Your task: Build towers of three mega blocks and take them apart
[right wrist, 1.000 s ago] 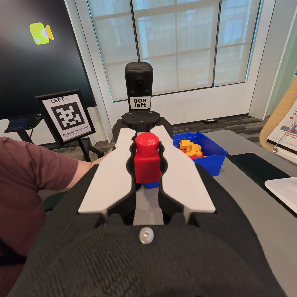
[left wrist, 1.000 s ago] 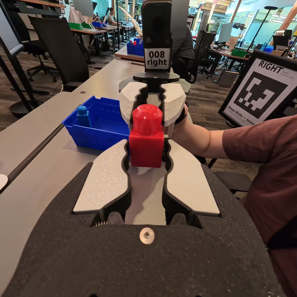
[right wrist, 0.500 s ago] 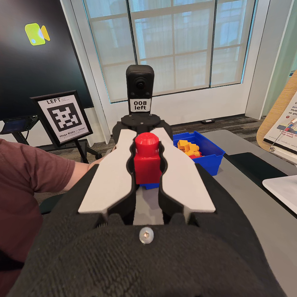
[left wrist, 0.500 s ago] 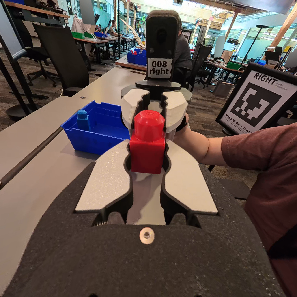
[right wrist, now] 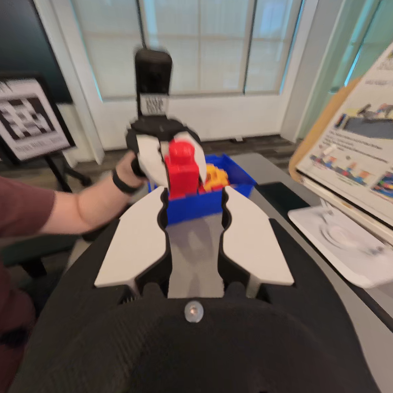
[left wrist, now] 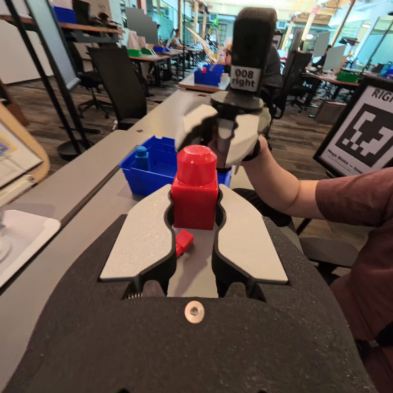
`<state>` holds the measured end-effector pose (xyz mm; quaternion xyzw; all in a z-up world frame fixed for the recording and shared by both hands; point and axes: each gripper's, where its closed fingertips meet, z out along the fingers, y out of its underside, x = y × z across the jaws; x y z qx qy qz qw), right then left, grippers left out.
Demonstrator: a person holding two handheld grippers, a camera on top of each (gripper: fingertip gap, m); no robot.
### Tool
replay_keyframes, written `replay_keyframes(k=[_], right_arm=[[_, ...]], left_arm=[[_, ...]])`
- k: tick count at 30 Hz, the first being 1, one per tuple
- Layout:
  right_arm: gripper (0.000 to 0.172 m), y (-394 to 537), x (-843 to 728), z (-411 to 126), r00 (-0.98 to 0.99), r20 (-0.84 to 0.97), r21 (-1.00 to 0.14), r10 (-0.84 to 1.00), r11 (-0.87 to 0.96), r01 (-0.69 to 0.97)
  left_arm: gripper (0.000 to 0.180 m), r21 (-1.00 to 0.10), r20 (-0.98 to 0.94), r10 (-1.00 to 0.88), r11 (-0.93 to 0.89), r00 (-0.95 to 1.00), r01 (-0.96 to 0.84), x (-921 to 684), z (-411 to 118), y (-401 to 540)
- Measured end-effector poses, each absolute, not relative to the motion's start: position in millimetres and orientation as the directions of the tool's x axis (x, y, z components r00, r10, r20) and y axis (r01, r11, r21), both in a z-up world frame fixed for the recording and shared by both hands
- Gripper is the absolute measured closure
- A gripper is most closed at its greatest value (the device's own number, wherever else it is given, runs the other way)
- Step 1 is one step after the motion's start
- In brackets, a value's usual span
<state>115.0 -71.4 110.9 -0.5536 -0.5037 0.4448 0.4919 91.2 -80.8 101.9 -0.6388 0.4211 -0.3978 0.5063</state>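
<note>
My left gripper [left wrist: 194, 191] is shut on a red mega block [left wrist: 194, 200] and holds it upright above the grey table [left wrist: 63, 244]; both pads press its sides. The right wrist view shows the same red block [right wrist: 180, 170] between the left gripper's fingers. My right gripper [right wrist: 194, 195] is open and empty, a short way back from that block. It also shows in the left wrist view [left wrist: 209, 146], blurred, jaws apart, just behind and above the block's stud. Another red block [left wrist: 184, 242] lies on its side on the table below.
A blue bin [left wrist: 146, 180] with one blue block [left wrist: 141, 158] stands behind the held block. A second blue bin [right wrist: 240, 182] holds yellow blocks [right wrist: 214, 176]. A white tray [right wrist: 340, 244] and a poster board [right wrist: 350, 138] stand at the right. The person's arm [left wrist: 276, 191] reaches in from the right. Only a small space, under 4 cm, lies between the two pairs of fingers.
My right gripper has opened, let go of the red block and pulled back from it. My left gripper has closed on the block and keeps it. The loose red block now shows below.
</note>
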Motion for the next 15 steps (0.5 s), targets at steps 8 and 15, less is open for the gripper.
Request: replay_keyframes(k=[8,15], right_arm=[[0.141,-45,152,-72,0.177,0.097,-0.389,0.979,-0.127,0.913],[0.124,-37,158,-135,0.197,0.123,-0.140,0.973,-0.179,0.974]], left_arm=[[0.145,-0.997,0.040,-0.847,-0.069,0.531,-0.035,1,146,-72],[0.146,-0.998,0.010,-0.825,-0.046,0.566,-0.049,-19,155,-82]])
